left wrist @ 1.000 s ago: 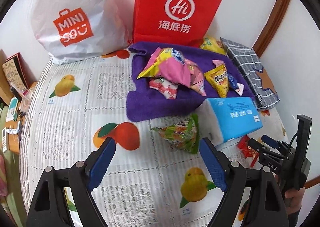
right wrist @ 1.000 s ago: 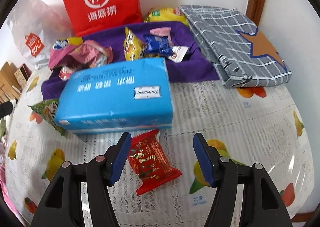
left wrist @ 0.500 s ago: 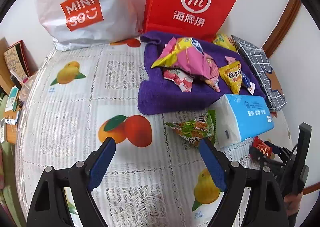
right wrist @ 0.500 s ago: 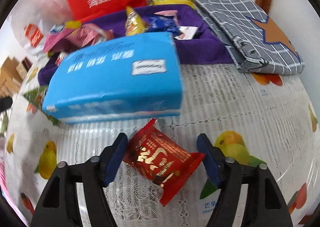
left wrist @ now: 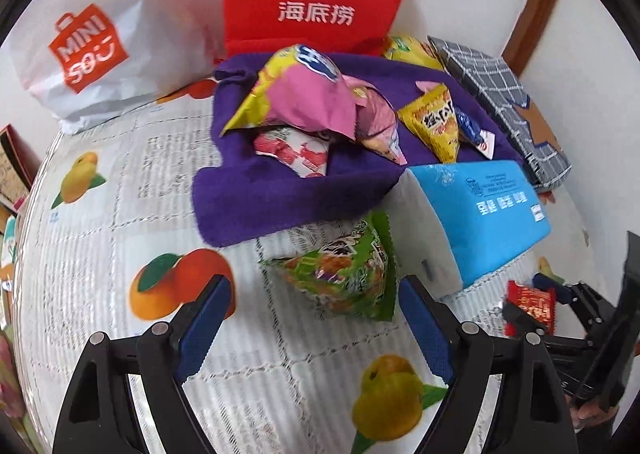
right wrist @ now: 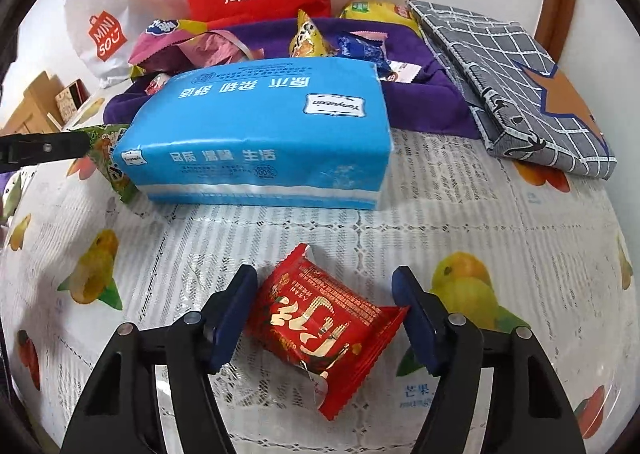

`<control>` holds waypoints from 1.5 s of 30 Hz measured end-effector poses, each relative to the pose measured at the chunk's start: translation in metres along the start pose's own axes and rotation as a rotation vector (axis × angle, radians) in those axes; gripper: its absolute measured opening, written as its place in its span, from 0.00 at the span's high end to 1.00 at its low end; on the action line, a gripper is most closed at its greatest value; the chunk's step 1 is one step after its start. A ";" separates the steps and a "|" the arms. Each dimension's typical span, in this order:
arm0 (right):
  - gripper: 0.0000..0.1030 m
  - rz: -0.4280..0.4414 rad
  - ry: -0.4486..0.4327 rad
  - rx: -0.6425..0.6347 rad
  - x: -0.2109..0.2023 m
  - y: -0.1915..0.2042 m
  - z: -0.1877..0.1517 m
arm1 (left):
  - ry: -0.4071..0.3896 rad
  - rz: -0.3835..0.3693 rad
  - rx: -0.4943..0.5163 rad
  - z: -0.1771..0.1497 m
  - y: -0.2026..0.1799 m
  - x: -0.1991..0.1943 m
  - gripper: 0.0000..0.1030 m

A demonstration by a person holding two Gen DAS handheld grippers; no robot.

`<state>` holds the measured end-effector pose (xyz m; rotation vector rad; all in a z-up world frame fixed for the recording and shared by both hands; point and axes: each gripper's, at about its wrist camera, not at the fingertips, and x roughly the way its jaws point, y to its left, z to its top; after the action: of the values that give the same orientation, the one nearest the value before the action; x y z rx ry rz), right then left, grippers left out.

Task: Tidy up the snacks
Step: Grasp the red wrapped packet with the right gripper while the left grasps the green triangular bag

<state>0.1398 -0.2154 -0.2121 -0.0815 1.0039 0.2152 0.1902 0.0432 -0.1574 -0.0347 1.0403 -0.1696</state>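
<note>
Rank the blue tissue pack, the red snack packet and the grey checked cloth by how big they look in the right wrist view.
1. blue tissue pack
2. grey checked cloth
3. red snack packet, though nearness to the camera enlarges it.

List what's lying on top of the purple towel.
On the purple towel: a pink-yellow bag, red-white packet, orange packet, blue packet. Anything beneath the bags is hidden.

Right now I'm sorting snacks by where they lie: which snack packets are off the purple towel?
Two: the green triangular packet beside the blue tissue pack, and the red packet between the right gripper's closing jaws. The rest lie on the purple towel.
</note>
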 end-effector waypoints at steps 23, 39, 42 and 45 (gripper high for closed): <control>0.41 0.077 -0.002 0.086 -0.016 -0.016 -0.013 | 0.046 -0.029 -0.045 -0.024 0.006 0.000 0.56; 0.27 0.078 0.055 -0.059 -0.057 0.001 -0.062 | 0.057 -0.069 -0.067 -0.065 -0.005 -0.024 0.55; 0.27 0.051 0.020 -0.045 -0.063 -0.003 -0.061 | 0.050 -0.066 -0.068 -0.069 -0.007 -0.029 0.56; 0.27 0.079 -0.003 -0.012 -0.062 -0.008 -0.053 | 0.046 -0.050 -0.068 -0.071 -0.007 -0.033 0.49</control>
<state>0.0655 -0.2413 -0.1883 -0.0528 1.0043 0.2932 0.1119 0.0451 -0.1639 -0.1191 1.0916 -0.1809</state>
